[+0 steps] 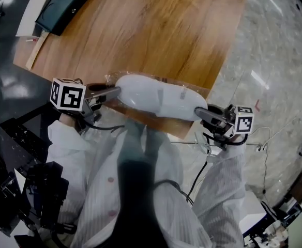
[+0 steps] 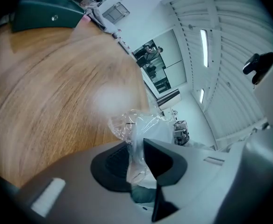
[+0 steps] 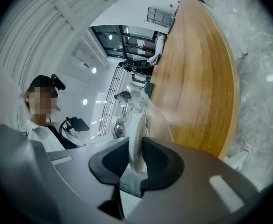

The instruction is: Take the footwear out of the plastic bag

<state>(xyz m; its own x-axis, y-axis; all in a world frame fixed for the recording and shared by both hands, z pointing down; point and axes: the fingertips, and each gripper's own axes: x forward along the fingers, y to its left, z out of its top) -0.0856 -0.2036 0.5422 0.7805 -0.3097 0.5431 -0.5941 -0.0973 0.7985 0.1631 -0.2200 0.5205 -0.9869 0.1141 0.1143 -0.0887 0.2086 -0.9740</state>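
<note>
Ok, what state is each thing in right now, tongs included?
Clear plastic bag: footwear still inside, held at both ends.
White soft footwear: bagged, not yet out.
Left tongs: shut on the bag's film.
Right tongs: shut on the footwear's end.
Dark flat case: closed, at the wooden table's far corner.

No word, number or brand name can be read in any view. The only printed signs are black-and-white square patterns. One set is on the marker cube (image 1: 68,93) of the left gripper (image 1: 112,91), at the left of the head view. The other is on the marker cube (image 1: 243,120) of the right gripper (image 1: 200,111), at the right of that view. They are coded squares, not letters. A small red mark (image 1: 257,105) on the floor (image 1: 275,45), at the right, is too small to read.
</note>
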